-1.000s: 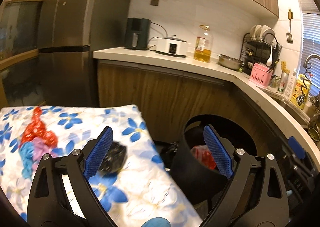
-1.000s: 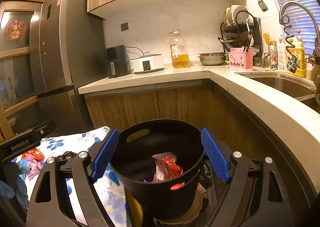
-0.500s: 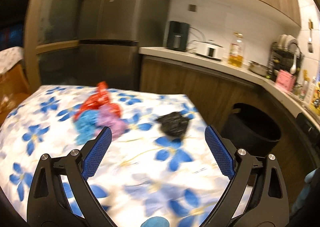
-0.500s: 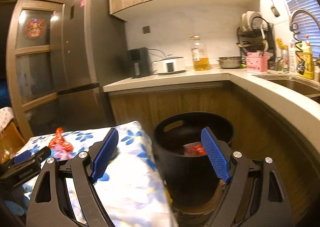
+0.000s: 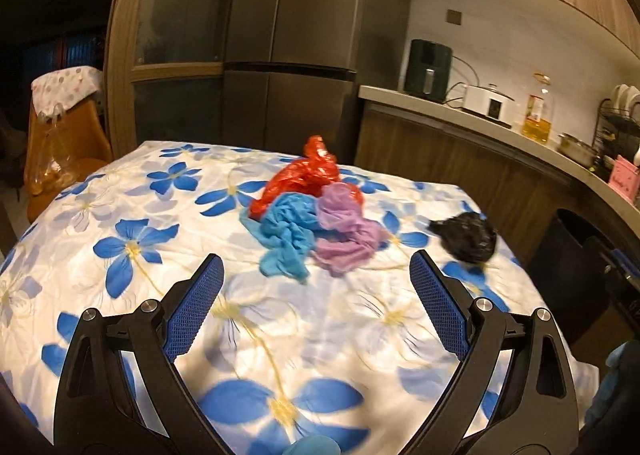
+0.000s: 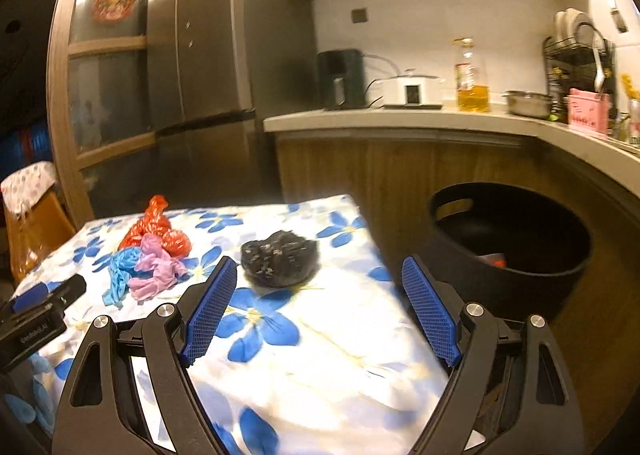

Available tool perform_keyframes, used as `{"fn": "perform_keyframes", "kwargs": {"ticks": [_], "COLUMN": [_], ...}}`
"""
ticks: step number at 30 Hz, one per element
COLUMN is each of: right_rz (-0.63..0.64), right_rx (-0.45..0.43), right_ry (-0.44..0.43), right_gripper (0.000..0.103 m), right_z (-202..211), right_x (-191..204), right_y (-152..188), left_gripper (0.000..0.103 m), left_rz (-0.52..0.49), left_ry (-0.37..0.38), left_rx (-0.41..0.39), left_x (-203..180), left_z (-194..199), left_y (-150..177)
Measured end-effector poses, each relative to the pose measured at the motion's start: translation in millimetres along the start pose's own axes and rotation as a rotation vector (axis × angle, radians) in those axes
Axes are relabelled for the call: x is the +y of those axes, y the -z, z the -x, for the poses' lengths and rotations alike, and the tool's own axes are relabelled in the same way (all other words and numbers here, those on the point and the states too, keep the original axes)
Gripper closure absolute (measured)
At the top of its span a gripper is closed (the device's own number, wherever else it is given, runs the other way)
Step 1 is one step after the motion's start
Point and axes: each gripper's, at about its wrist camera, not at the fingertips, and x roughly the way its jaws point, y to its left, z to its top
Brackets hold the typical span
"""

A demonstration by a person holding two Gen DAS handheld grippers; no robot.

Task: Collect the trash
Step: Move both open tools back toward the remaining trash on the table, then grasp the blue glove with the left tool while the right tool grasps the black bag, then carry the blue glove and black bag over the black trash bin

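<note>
Both tongs, left tongs (image 5: 316,297) and right tongs (image 6: 318,305), hang spread wide with nothing in them over the table (image 6: 320,355), black bag (image 6: 279,263) blurry, bin (image 6: 508,255) contents mostly hidden

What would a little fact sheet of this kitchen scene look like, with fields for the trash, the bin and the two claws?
Setting: kitchen, table with flowered cloth
Trash on table: red bag, blue glove, purple glove, black bag
Bin: black bin beside the table, something red inside
Left claw: open, empty, facing the glove pile
Right claw: open, empty, black bag just beyond it
Counter: oil bottle, white cooker
</note>
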Motion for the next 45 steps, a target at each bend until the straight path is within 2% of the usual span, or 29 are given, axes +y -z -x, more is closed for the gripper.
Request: {"fn": "perform_keyframes", "kwargs": {"ticks": [4,6,12,15,18,19,20,21,23,25,26,28,30,33,38,45], "right_rz": [0.018,0.011,-0.020,-0.018,-0.005,-0.004,-0.002,0.000,0.002,0.001,-0.001,-0.010,-0.015,-0.012,-0.009,-0.046], "right_rx": [0.030,0.046,0.060,0.072,0.095,0.106,0.120,0.136,0.165,0.190,0.202,0.230,0.251,0.255,0.223,0.155], "right_ry": [-0.014,-0.016,-0.010,-0.002,0.005,0.006,0.007,0.010,0.008,-0.003,-0.010,-0.024,-0.034,-0.057,-0.087,-0.121], "right_gripper": [0.021,0.021,0.021,0.021,0.022,0.023,0.026,0.028,0.032,0.038,0.046,0.058,0.075,0.090,0.094,0.095], "right_z": [-37.0,-53.3,-88.2,-102.0,-115.4,-118.9,-123.0,-127.0,-133.8,-140.0,-141.9,-146.6,-150.1,-147.2,-133.8,-84.7], "right_x": [14.8,17.0,23.1,27.2,31.4,32.1,32.7,33.0,33.5,32.7,32.3,30.9,30.8,32.2,33.7,26.8], "right_y": [-0.5,-3.1,-10.8,-12.1,-9.5,-8.2,-6.5,-5.0,-2.3,0.0,0.7,2.4,4.7,5.6,3.1,-1.9], "left_gripper": [0.011,0.011,0.011,0.019,0.032,0.039,0.047,0.050,0.067,0.074,0.079,0.084,0.088,0.092,0.095,0.095], "left_rz": [0.012,0.014,0.046,0.045,0.045,0.047,0.051,0.053,0.043,0.030,0.025,0.028,0.047,0.085,0.109,0.111], "left_ry": [0.013,-0.008,-0.038,-0.039,-0.030,-0.029,-0.024,-0.015,0.008,0.012,0.015,0.024,0.037,0.054,0.042,0.006], "left_rx": [-0.015,-0.015,0.060,0.139,0.200,0.213,0.230,0.246,0.277,0.283,0.285,0.291,0.292,0.289,0.238,0.134], "left_x": [8.0,13.8,34.8,36.3,37.6,38.1,38.6,39.2,38.4,36.1,35.3,35.7,38.6,45.4,54.1,61.1], "left_z": [-22.8,-36.3,-79.2,-100.6,-113.9,-116.3,-118.6,-120.6,-122.4,-120.5,-119.5,-117.3,-113.7,-104.1,-74.4,-23.9], "left_y": [-12.9,-18.6,-29.2,-25.1,-18.6,-16.9,-14.9,-13.5,-9.3,-7.1,-5.9,-4.4,-3.8,-2.7,-1.7,-9.0]}}
